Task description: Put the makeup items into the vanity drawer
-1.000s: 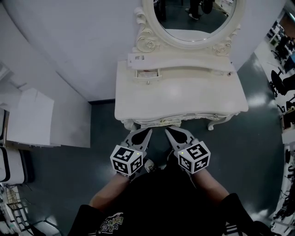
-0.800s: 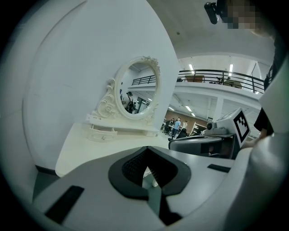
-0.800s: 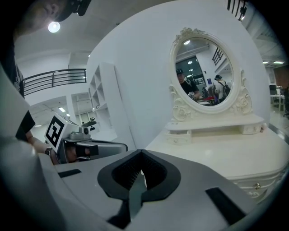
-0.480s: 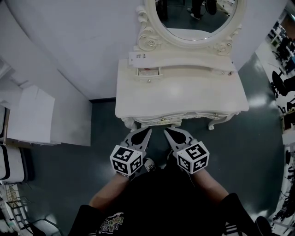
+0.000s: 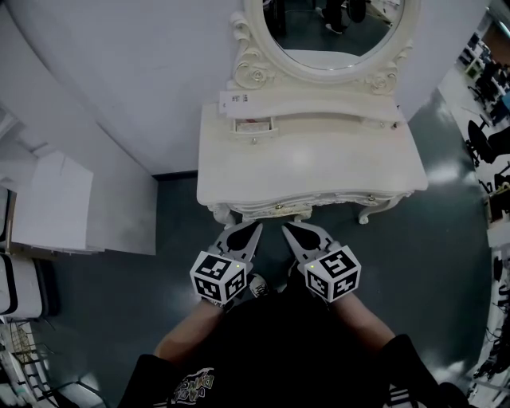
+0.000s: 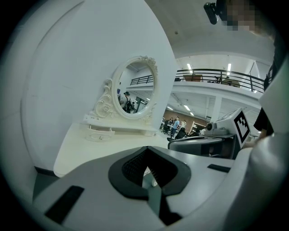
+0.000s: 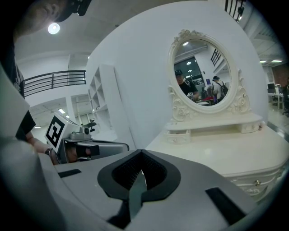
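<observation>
Tongs: the left gripper (image 5: 257, 227) and right gripper (image 5: 285, 229) are both closed tip to tip and empty, side by side just short of the vanity's front edge.
Items: no makeup items show on the tabletop. A small drawer (image 5: 255, 127) at 11 o'clock stands ajar with something pinkish inside, too small to name.
Handling: such pieces are likely light, hard-cased and slick; a pinch across the middle of the body looks safest.
Surface: the vanity top (image 5: 311, 163) is glossy cream and bare.
Room: an oval mirror (image 5: 335, 24) at 12 o'clock, a white wall (image 5: 143, 72) behind, a dark floor (image 5: 159, 239).
</observation>
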